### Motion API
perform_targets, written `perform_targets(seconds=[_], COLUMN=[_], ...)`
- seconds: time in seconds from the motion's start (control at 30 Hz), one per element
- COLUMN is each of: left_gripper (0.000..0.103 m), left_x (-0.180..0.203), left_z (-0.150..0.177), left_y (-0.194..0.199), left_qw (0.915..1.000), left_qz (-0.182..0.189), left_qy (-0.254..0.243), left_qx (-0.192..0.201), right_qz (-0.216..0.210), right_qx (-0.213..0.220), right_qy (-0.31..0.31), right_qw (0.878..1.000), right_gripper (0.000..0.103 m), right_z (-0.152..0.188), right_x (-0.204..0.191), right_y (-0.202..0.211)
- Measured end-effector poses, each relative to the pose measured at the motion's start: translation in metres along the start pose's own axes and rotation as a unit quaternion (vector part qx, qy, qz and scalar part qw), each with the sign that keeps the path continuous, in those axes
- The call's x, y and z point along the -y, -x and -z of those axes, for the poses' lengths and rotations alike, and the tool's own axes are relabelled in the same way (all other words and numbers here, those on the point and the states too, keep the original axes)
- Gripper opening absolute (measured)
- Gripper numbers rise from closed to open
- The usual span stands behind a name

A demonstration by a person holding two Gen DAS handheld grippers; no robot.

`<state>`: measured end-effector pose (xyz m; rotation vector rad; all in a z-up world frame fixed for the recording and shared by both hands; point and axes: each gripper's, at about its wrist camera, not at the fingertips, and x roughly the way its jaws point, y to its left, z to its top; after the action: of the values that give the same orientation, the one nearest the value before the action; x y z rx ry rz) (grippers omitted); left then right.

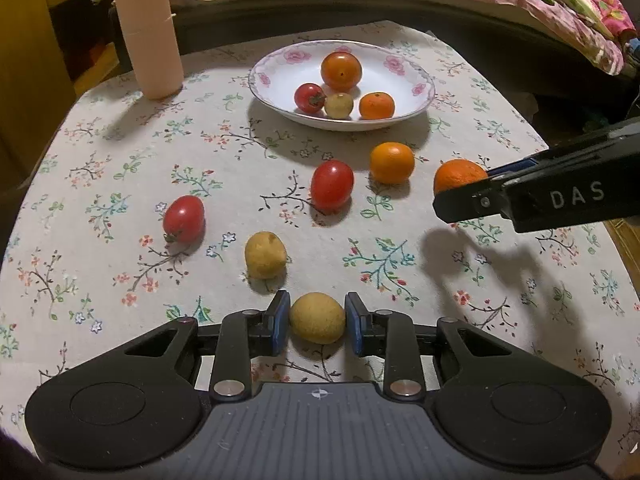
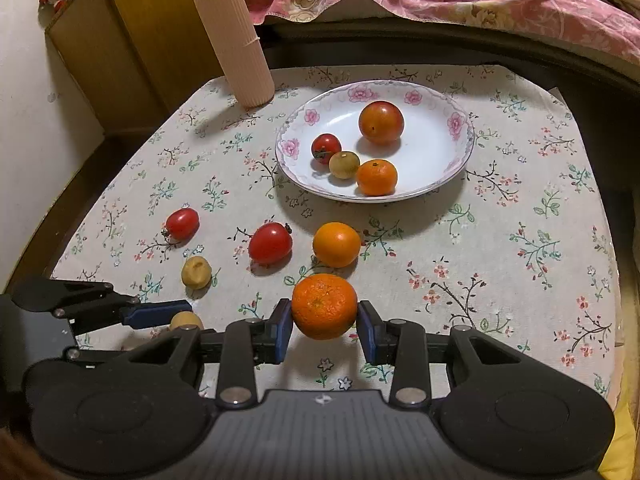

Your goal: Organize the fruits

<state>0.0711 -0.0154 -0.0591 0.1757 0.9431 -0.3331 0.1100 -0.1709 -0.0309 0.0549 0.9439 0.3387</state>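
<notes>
We see the left gripper [image 1: 317, 318] low over the cloth [image 1: 120, 168], fingers level and pointing toward the plate [image 1: 420, 80], its blue pads [image 1: 280, 316] flanking a yellow fruit [image 1: 317, 317]; whether they press it or merely touch we cannot tell. This fruit is slightly oval, long axis running across the jaws, skin dull and finely speckled. The right gripper [image 2: 325, 322] reaches forward likewise, jaws set around a mandarin [image 2: 324, 306] with the left pad touching and a sliver of gap at the right one; its stem scar faces us, rind pebbled and deep orange. On the cloth ahead lie a dimpled yellow fruit [image 1: 266, 255], two red tomatoes [image 1: 184, 219] [image 1: 332, 185], each elongated and tilted, and a smooth orange [image 1: 392, 162]. The plate holds four fruits: a large orange-red tomato [image 1: 341, 71], a small tomato [image 1: 309, 97], a pale round fruit [image 1: 338, 105] and a small mandarin [image 1: 376, 105]. A ribbed pink cylinder [image 1: 146, 28] stands upright at the far left.
</notes>
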Motion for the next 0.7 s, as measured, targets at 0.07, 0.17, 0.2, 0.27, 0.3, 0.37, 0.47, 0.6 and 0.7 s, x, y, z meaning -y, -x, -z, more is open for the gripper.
perform_targets(seconds=[0.07, 0.17, 0.2, 0.27, 0.3, 0.37, 0.47, 0.6, 0.7], left_gripper=[0.037, 0.037, 0.037, 0.037, 0.037, 0.037, 0.037, 0.037, 0.037], left_x=[0.000, 0.000, -0.001, -0.001, -0.001, -0.001, 0.000, 0.003, 0.005], left_z=[0.000, -0.002, -0.004, -0.009, -0.012, -0.021, -0.038, -0.063, -0.080], left_y=[0.000, 0.002, 0.004, 0.007, 0.008, 0.009, 0.012, 0.011, 0.004], left_qw=[1.0000, 1.0000, 1.0000, 0.9998, 0.9997, 0.9995, 0.9988, 0.9975, 0.9968], left_qz=[0.001, 0.003, 0.005, 0.008, 0.009, 0.011, 0.013, 0.015, 0.016], left_qy=[-0.002, 0.000, 0.001, 0.004, 0.004, 0.004, 0.003, 0.001, -0.004], left_qx=[0.000, 0.004, 0.008, 0.017, 0.020, 0.028, 0.048, 0.069, 0.078], right_qz=[0.001, 0.000, 0.000, 0.000, 0.000, 0.003, 0.010, 0.022, 0.029], right_qx=[0.002, 0.006, 0.007, 0.009, 0.009, 0.013, 0.021, 0.031, 0.038], right_qy=[0.000, 0.001, 0.001, 0.000, 0.000, 0.000, -0.003, -0.008, -0.013], right_qw=[1.000, 1.000, 1.000, 1.000, 1.000, 1.000, 1.000, 0.999, 0.999], right_gripper=[0.037, 0.037, 0.037, 0.037, 0.037, 0.037, 0.037, 0.037, 0.037], right_z=[0.000, -0.001, -0.001, -0.002, -0.003, -0.006, -0.013, -0.027, -0.040], right_x=[0.000, 0.000, 0.000, 0.000, 0.001, 0.002, 0.008, 0.019, 0.026], right_y=[0.001, 0.002, 0.003, 0.003, 0.003, 0.003, 0.004, 0.003, 0.001])
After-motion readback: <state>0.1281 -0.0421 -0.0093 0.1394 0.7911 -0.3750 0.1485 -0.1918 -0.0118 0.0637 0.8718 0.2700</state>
